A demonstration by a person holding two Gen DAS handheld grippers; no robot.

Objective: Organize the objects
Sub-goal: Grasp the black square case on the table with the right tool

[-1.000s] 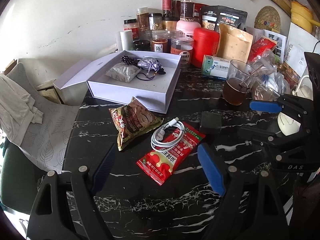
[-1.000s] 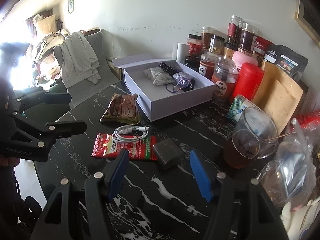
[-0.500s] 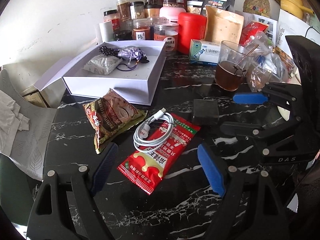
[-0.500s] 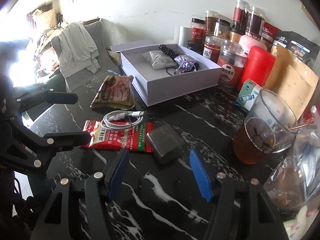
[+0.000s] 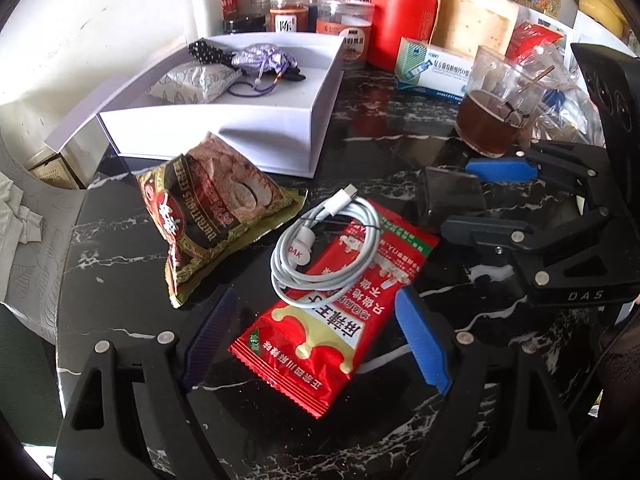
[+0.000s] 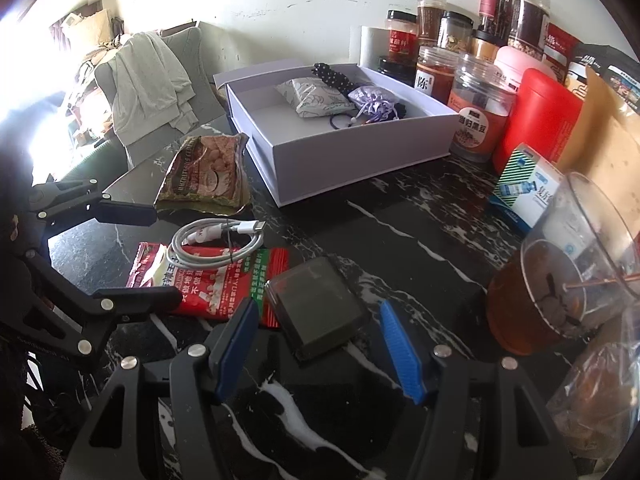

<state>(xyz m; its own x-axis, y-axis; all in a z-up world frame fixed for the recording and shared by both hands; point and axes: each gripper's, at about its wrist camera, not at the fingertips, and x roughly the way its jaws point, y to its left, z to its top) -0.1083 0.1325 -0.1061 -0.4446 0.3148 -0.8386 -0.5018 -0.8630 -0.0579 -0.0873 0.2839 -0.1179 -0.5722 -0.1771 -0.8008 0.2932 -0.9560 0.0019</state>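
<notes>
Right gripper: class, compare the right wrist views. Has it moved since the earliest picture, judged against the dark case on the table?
Yes. The right gripper has come down toward the dark case, which now lies between its open fingers.

Red snack packet, black white-veined table

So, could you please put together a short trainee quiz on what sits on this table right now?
1. True or false: the white charging cable lies coiled on the red snack packet.
2. Which sits inside the white box? A) glass of tea B) purple pouch C) red canister
3. Fill in: ahead of the right gripper, between its open jaws, lies a dark ____ case.

Key: 1 true; 2 B, the purple pouch; 3 rectangular, the case.
</notes>
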